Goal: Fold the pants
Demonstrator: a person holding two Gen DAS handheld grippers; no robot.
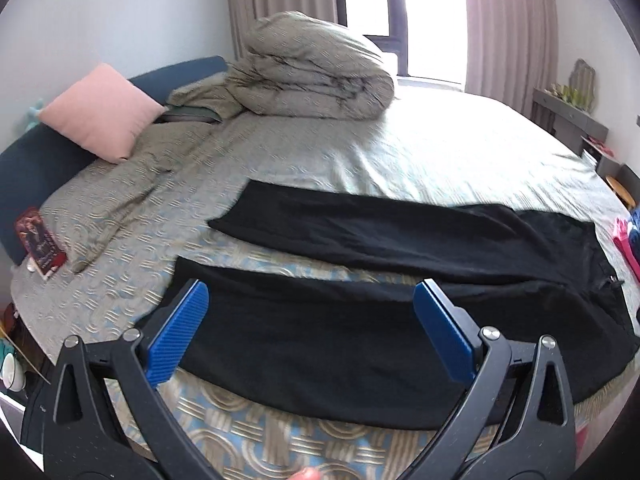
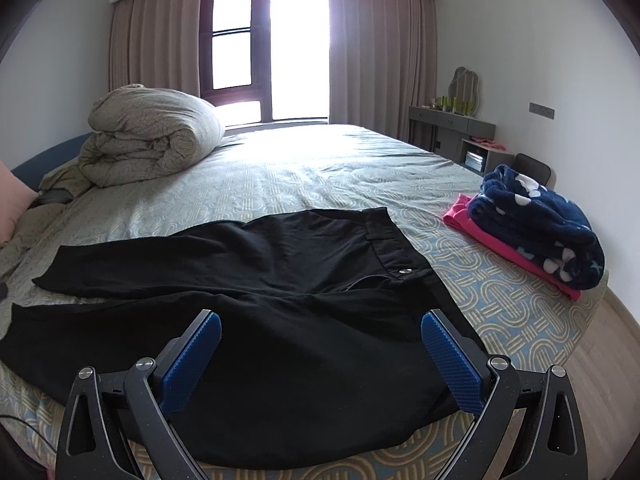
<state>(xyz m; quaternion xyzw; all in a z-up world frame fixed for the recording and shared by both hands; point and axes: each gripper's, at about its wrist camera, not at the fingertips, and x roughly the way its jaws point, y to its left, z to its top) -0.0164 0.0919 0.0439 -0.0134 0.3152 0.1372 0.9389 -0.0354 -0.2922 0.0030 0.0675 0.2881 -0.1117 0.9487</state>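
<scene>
Black pants (image 1: 400,240) lie spread flat on the bed (image 1: 320,160), legs pointing left and apart, waistband to the right. In the right wrist view the pants (image 2: 280,280) show the waistband with a metal button at the right. My left gripper (image 1: 312,292) is open and empty, its blue pads (image 1: 180,332) above the near leg. My right gripper (image 2: 320,324) is open and empty above the hip part of the near leg, close to the bed's front edge.
A rolled grey duvet (image 1: 312,68) and a pink pillow (image 1: 100,112) lie at the head end. A book (image 1: 40,244) lies at the left edge. Folded navy fleece (image 2: 540,224) on a pink garment (image 2: 500,240) sits at the right. A dresser (image 2: 452,124) stands by the wall.
</scene>
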